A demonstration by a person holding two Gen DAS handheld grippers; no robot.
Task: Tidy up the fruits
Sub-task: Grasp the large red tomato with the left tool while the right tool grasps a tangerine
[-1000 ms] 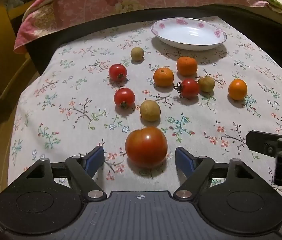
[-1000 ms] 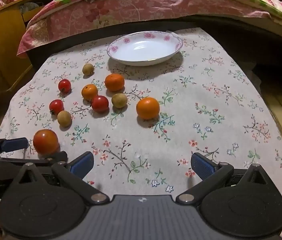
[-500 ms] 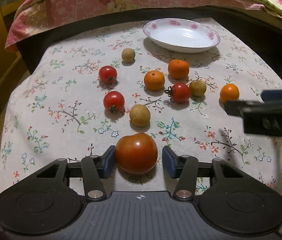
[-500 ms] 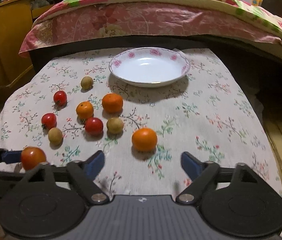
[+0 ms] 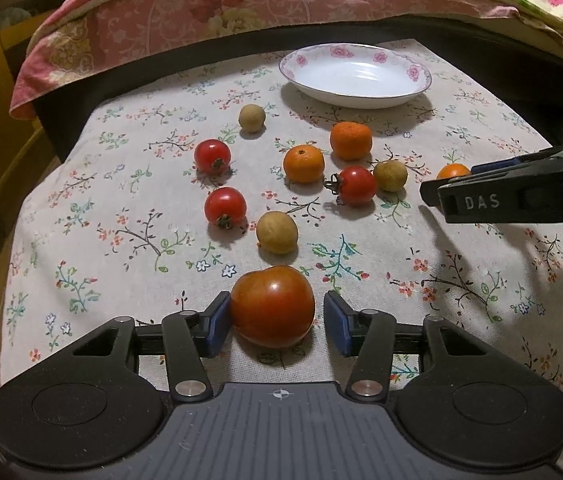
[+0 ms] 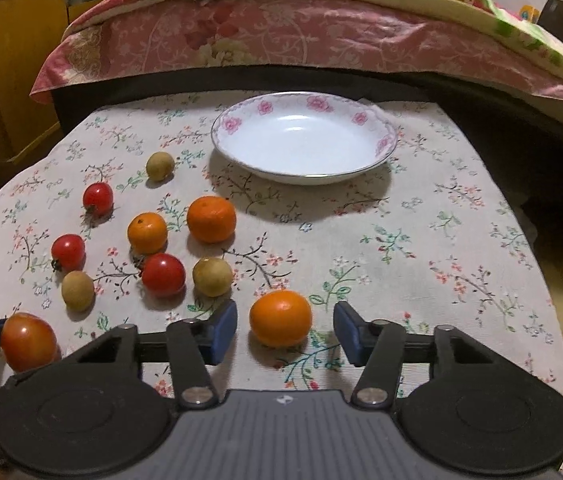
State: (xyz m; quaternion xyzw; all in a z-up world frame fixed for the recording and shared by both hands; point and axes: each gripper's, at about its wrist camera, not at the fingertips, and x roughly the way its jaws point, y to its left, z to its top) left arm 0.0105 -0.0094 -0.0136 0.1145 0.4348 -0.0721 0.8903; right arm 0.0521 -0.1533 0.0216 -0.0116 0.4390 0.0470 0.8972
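Bracketing one fruit apiece, both grippers are at the pick-up step of the sorting task. A large round red-orange tomato (image 5: 272, 306) lies low in the centre of the left wrist view, between the blue pads of the left gripper (image 5: 277, 322). The left-hand pad touches its skin; a narrow gap shows at the right-hand pad, so the jaws are not yet clamped on it. A small glossy orange mandarin (image 6: 280, 318) lies low in the centre of the right wrist view, between the pads of the right gripper (image 6: 285, 332). Its jaws have just been closing, but clear gaps stand on both sides of the fruit, so nothing is gripped.

Further up the floral tablecloth (image 6: 421, 248), left of centre, lie the remaining fruits: two mandarins, three small red tomatoes and three tan longan-like fruits. A white shallow dish with pink flower rim (image 6: 377, 148) stands empty at upper centre, well apart from both grippers. A pink quilt (image 6: 281, 36) lies beyond.

Judgement: each gripper needs to close fully on its fruit, gently for the soft tomato, then lift and carry toward the dish, presumably the destination.
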